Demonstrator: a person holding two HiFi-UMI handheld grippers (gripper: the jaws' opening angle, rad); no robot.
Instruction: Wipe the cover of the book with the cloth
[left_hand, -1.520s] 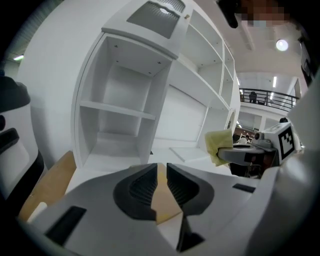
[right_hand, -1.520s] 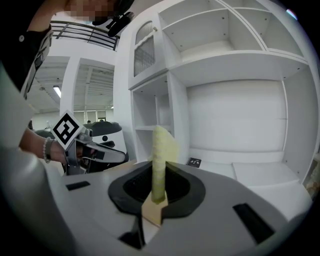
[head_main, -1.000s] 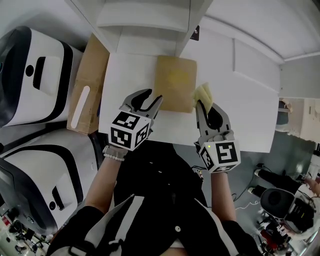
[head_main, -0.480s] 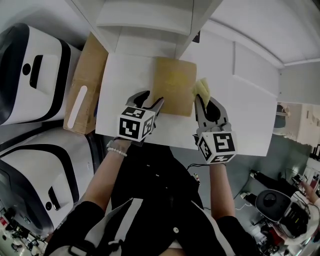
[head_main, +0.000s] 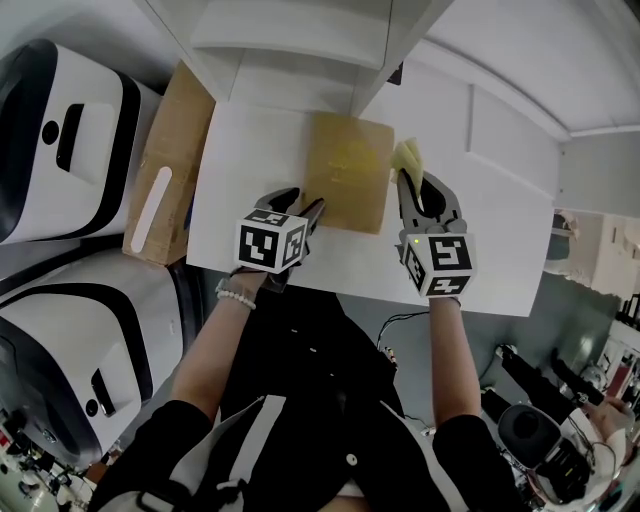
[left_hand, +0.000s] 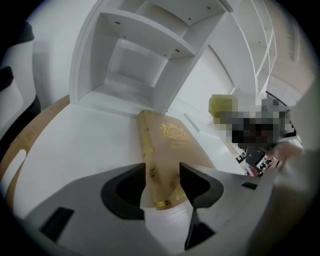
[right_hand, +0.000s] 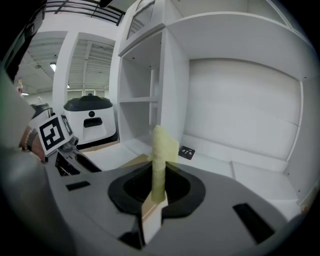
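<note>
Now lower, left gripper (left_hand: 162, 172) fingers have just spread wide astride the tan book (head_main: 347, 180) corner. Right gripper (right_hand: 159, 187) pinches folded yellow cloth (head_main: 407, 158).

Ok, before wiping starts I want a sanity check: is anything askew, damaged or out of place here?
Nothing stands out. The book lies flat and closed on the white table, cover up with no visible damage, and the yellow cloth is pinched in the right gripper, beside the book.
</note>
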